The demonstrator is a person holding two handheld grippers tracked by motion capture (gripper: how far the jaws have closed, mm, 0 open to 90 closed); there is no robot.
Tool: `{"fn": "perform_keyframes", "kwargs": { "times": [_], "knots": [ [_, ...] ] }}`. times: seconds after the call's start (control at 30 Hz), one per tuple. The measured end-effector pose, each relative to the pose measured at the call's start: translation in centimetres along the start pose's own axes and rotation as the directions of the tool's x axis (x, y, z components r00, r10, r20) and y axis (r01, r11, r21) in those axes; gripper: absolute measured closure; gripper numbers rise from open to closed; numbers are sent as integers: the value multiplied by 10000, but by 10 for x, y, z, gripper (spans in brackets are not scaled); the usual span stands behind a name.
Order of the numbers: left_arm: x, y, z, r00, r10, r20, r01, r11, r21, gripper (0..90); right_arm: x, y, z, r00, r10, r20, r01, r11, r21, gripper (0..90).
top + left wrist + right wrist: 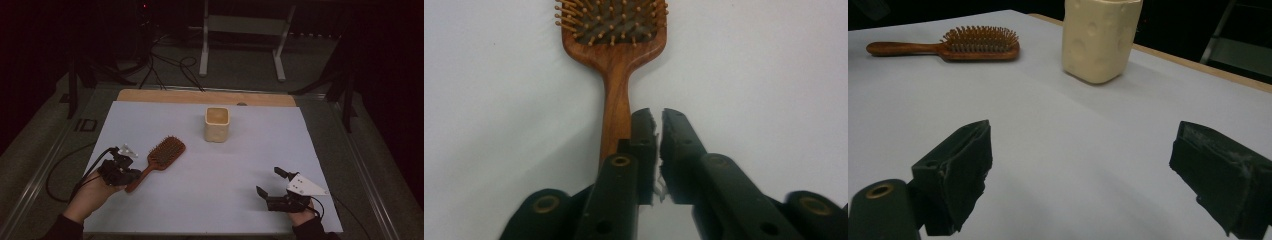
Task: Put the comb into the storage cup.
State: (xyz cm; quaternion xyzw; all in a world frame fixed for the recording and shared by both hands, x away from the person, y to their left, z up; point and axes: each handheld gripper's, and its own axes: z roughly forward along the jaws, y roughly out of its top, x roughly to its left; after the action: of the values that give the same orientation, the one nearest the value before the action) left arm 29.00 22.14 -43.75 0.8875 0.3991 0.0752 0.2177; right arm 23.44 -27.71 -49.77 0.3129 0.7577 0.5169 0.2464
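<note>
I have the left gripper hanging over the end of the hairbrush handle. Its jaws stand nearly together with a thin slit between them and nothing caught there — the handle passes under the left jaw and I cannot tell whether it touches. The brush lies flat on the white sheet, bristles up, head pointing away toward the far side, on the left half of the table. The cream cup stands upright near the far middle, well apart from the brush. My right gripper rests near the front right — jaws wide apart, holding nothing
</note>
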Motion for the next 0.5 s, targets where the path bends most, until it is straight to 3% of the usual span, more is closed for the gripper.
{"fn": "perform_keyframes", "kwargs": {
  "times": [0.37,0.5],
  "knots": [
    [6,15,8,9998,194,-99,-189,9984,534,489,0,0,0,10000,17,-33,-17,10000,1,94],
    [6,18,13,9988,494,44,-495,9966,662,233,0,0,0,10000,-41,-24,41,10000,8,94]
  ]
}}
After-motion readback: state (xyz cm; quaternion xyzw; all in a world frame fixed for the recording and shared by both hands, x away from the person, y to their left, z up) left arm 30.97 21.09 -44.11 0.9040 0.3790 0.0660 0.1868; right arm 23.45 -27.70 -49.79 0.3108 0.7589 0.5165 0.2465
